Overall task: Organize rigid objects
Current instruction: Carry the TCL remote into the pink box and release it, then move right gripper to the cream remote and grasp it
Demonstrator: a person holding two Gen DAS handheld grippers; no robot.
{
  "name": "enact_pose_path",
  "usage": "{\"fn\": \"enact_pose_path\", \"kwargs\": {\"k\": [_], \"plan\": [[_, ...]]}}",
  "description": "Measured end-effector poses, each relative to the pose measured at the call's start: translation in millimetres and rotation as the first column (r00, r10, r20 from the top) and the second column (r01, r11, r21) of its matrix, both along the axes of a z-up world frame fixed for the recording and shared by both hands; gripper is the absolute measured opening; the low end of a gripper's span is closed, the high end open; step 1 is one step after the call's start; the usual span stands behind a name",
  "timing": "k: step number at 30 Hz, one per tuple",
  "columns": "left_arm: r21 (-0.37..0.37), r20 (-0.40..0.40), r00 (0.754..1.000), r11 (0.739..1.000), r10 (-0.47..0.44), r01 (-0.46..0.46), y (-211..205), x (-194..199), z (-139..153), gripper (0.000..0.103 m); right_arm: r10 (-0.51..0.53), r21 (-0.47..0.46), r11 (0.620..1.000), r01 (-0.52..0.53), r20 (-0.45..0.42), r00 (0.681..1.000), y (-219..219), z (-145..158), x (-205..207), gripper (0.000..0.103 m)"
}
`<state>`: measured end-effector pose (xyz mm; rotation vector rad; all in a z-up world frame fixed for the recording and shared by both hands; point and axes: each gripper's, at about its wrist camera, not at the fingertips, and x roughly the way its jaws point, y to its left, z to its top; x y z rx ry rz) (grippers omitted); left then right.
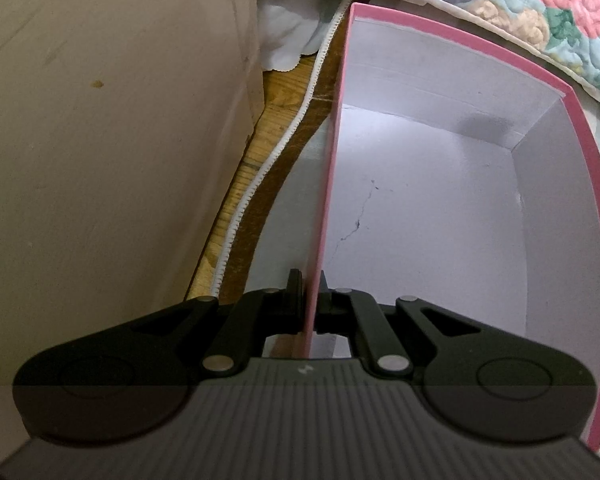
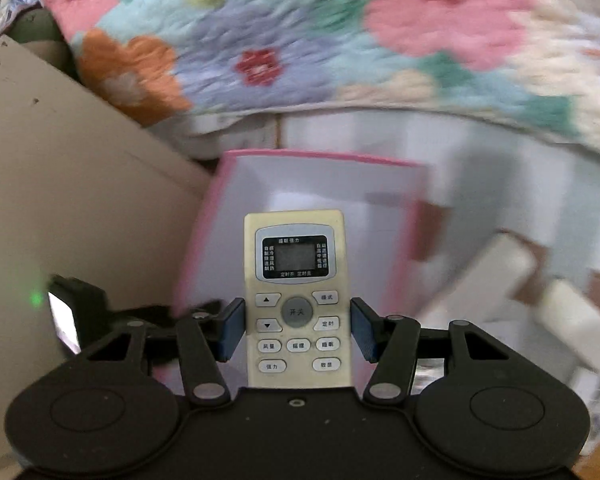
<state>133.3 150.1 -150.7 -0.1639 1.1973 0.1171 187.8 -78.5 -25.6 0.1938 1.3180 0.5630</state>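
A pink box [image 1: 580,128] with a white inside stands open and holds nothing that I can see. My left gripper [image 1: 310,292] is shut on the box's left wall, one finger outside and one inside. In the right wrist view, my right gripper [image 2: 298,330] is shut on a cream air-conditioner remote [image 2: 296,280], buttons facing up, held above the pink box [image 2: 204,232]. The left gripper [image 2: 84,312] shows at the box's left side.
A beige cabinet side [image 1: 100,140] stands close on the left. A floral quilt [image 2: 340,40] hangs behind the box. A white zipper strip [image 1: 260,168] lies on the wooden floor. Blurred white objects [image 2: 512,276] lie to the right of the box.
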Motion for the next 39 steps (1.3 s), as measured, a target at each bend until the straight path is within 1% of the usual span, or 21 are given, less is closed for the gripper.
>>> {"fn": "enact_pose_path", "kwargs": {"k": [3, 5, 7, 9, 12, 15, 18, 22, 24, 25, 28, 31, 35, 39], "plan": [[0.006, 0.013, 1.000, 1.000, -0.009, 0.009, -0.3, -2.6, 0.5, 0.004, -0.019, 0.018, 1.000, 0.020, -0.072, 0.997, 36.3, -20.8, 22.4, 0.061], [0.009, 0.021, 1.000, 1.000, -0.016, 0.016, -0.8, -4.7, 0.6, 0.004, -0.058, 0.027, 0.998, 0.062, -0.122, 0.991, 58.6, -42.3, 37.0, 0.061], [0.000, 0.026, 1.000, 1.000, -0.015, 0.015, 0.4, -6.5, 0.9, 0.004, -0.098, 0.020, 0.995, 0.102, -0.163, 0.982, 71.0, -64.3, 46.0, 0.061], [-0.007, 0.027, 0.999, 1.000, -0.017, 0.017, 1.6, -8.0, 1.0, 0.004, -0.120, 0.003, 0.992, 0.123, -0.188, 0.975, 82.3, -85.6, 53.4, 0.061], [-0.009, 0.031, 0.999, 1.000, -0.025, 0.025, 2.7, -9.6, 1.2, 0.004, -0.135, -0.003, 0.991, 0.137, -0.207, 0.969, 95.1, -107.9, 57.1, 0.061], [-0.010, 0.031, 0.999, 1.000, -0.027, 0.027, 3.0, -9.9, 2.0, 0.004, -0.157, -0.010, 0.987, 0.160, -0.235, 0.959, 104.0, -122.3, 56.3, 0.061], [-0.024, 0.031, 0.999, 1.000, -0.017, 0.018, 5.6, -9.9, 2.7, 0.004, -0.179, -0.008, 0.983, 0.181, -0.222, 0.959, 109.8, -129.6, 57.2, 0.061], [-0.017, 0.035, 0.999, 1.000, -0.024, 0.025, 5.6, -10.1, 3.3, 0.004, -0.249, -0.001, 0.967, 0.256, -0.242, 0.938, 105.7, -139.9, 57.6, 0.063], [-0.017, 0.034, 0.999, 1.000, -0.024, 0.025, 5.2, -9.6, 3.6, 0.004, -0.269, 0.018, 0.959, 0.283, -0.260, 0.927, 101.7, -145.0, 57.5, 0.063], [-0.016, 0.033, 0.999, 1.000, -0.024, 0.024, 5.0, -9.6, 3.6, 0.004, -0.276, 0.030, 0.955, 0.294, -0.266, 0.923, 96.4, -144.9, 54.3, 0.065], [-0.015, 0.031, 0.999, 1.000, -0.025, 0.025, 4.0, -9.5, 3.0, 0.004, -0.280, 0.066, 0.949, 0.310, -0.280, 0.918, 85.1, -141.7, 49.6, 0.066], [-0.013, 0.030, 0.999, 1.000, -0.025, 0.025, 3.8, -8.5, 3.3, 0.004, -0.246, 0.088, 0.956, 0.279, -0.277, 0.929, 76.4, -128.9, 45.8, 0.066], [-0.009, 0.027, 0.999, 1.000, -0.027, 0.027, 3.7, -7.7, 3.5, 0.004, -0.133, 0.109, 0.980, 0.165, -0.254, 0.958, 66.8, -93.6, 32.6, 0.066], [-0.006, 0.023, 0.999, 1.000, -0.027, 0.027, 3.1, -6.8, 3.5, 0.004, -0.030, 0.095, 0.994, 0.051, -0.208, 0.978, 54.6, -50.1, 16.4, 0.066]]}}
